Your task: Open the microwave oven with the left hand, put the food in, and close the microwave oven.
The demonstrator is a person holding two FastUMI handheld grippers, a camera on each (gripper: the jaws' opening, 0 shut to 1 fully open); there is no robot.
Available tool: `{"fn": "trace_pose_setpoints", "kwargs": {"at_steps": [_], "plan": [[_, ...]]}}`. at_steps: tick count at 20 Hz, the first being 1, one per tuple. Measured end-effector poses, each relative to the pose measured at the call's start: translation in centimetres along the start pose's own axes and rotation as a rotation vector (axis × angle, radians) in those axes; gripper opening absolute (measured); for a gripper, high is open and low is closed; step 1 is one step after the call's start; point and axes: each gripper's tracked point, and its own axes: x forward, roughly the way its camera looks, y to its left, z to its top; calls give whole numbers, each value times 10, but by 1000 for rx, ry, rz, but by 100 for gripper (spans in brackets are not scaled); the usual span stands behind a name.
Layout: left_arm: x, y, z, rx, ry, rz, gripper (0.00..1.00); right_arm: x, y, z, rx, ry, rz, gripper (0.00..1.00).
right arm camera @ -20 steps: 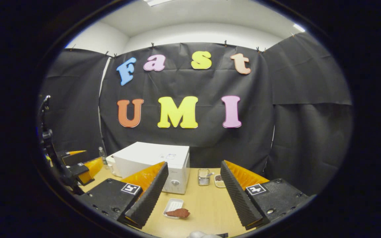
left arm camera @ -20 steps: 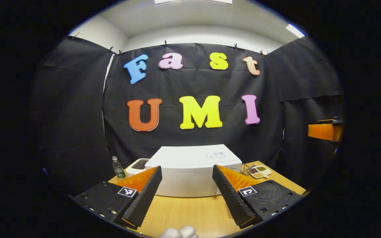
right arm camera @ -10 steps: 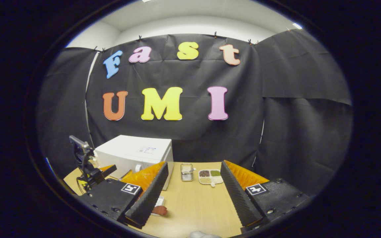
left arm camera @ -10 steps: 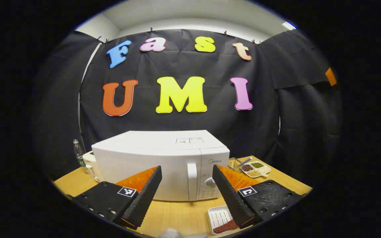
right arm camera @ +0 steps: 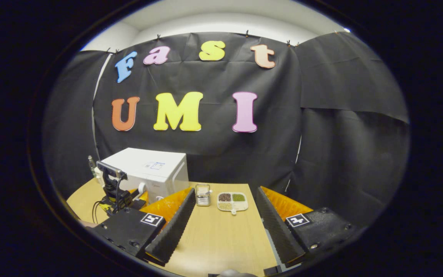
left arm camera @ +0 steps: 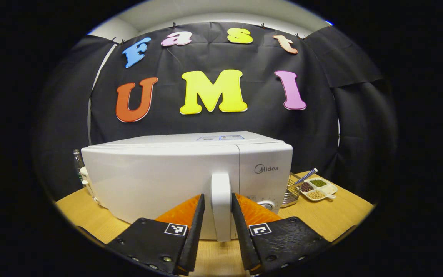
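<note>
Sitting at three o'clock of the microwave on the table: wire basket and divided dish, with a bottle at nine o'clock. White, door shut, handle upright between the left tongs, nearly touching but not clearly clamped. Half a second ago farther off and spread wide; right tongs apart over bare table.

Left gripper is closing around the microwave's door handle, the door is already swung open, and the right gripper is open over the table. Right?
Not quite: the microwave oven door is shut, flush with the front, as the left gripper view shows. The left gripper does straddle the door handle, and the right gripper is open over the table.
</note>
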Motion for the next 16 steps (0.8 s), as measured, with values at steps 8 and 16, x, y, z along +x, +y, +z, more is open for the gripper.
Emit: {"fn": "trace_pose_setpoints", "kwargs": {"at_steps": [8,16], "plan": [[1,-2,-1,-3,13,7,17,21,9,-8,11,40,65,100],[-1,-1,-3,4,44,-35,13,22,30,2,-20,37,114,100]]}}
